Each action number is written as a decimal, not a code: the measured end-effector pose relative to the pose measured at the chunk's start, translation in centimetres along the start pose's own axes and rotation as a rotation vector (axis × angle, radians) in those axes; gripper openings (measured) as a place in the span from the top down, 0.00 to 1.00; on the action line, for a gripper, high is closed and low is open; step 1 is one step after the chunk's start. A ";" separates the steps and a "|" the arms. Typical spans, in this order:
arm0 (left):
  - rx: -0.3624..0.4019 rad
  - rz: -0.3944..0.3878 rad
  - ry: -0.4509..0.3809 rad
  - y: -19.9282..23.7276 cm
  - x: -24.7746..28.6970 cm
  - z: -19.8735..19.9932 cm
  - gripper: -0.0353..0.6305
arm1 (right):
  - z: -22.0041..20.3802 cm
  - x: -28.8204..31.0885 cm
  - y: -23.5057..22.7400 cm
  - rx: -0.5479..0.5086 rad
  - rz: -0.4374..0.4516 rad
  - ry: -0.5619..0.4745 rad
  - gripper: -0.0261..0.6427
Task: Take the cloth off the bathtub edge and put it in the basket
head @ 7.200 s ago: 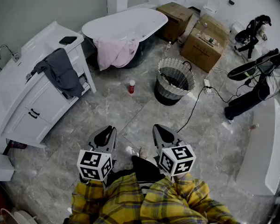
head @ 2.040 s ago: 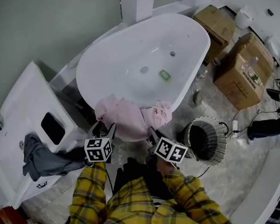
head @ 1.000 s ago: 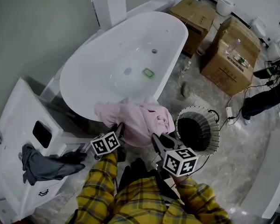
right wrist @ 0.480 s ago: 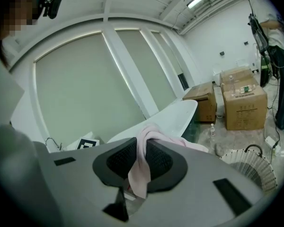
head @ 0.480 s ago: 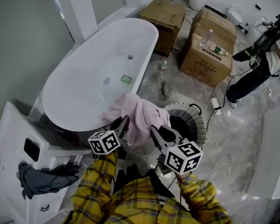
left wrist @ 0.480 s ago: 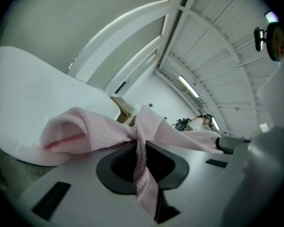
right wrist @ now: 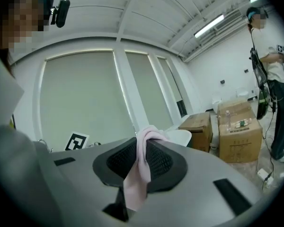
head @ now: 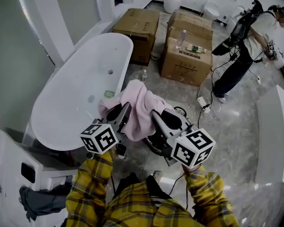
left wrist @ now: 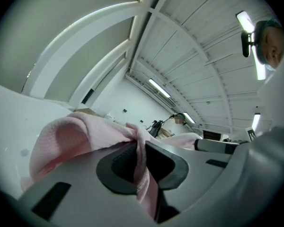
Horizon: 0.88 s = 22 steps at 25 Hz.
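In the head view, the pink waffle-textured cloth point(head: 140, 104) is lifted off the tub and hangs bunched between the two grippers. It sits just beside the rim of the white oval freestanding bathtub point(head: 71, 98) and over the dark woven basket point(head: 151, 144), most of which it hides. The left gripper point(head: 121, 113) grips the cloth's left side and the right gripper point(head: 162, 118) its right side. Brown cardboard boxes point(head: 187, 51) stand on the grey marbled floor beyond.

In the left gripper view, the jaws are closed tight on a fold of the cloth point(left wrist: 78, 136), which billows out to the left past the dark pads.

In the right gripper view, the jaws pinch a narrow strip of the cloth point(right wrist: 141, 162) that pokes up above the ribbed pads and trails down below them.
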State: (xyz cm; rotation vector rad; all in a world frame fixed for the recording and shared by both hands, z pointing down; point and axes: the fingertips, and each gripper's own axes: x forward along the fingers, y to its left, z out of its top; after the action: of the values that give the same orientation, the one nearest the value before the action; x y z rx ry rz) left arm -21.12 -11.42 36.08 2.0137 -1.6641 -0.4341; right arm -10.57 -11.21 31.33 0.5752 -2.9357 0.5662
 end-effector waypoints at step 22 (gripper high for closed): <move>0.143 -0.534 -0.095 -21.7 11.6 12.0 0.87 | 17.2 -14.2 -9.3 -0.176 -0.295 -0.316 0.85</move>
State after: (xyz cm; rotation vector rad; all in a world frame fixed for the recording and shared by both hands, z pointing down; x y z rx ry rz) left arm -7.30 -21.76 14.88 2.5796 -1.2155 -0.6122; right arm 5.74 -20.79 16.26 1.1415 -3.0489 0.1965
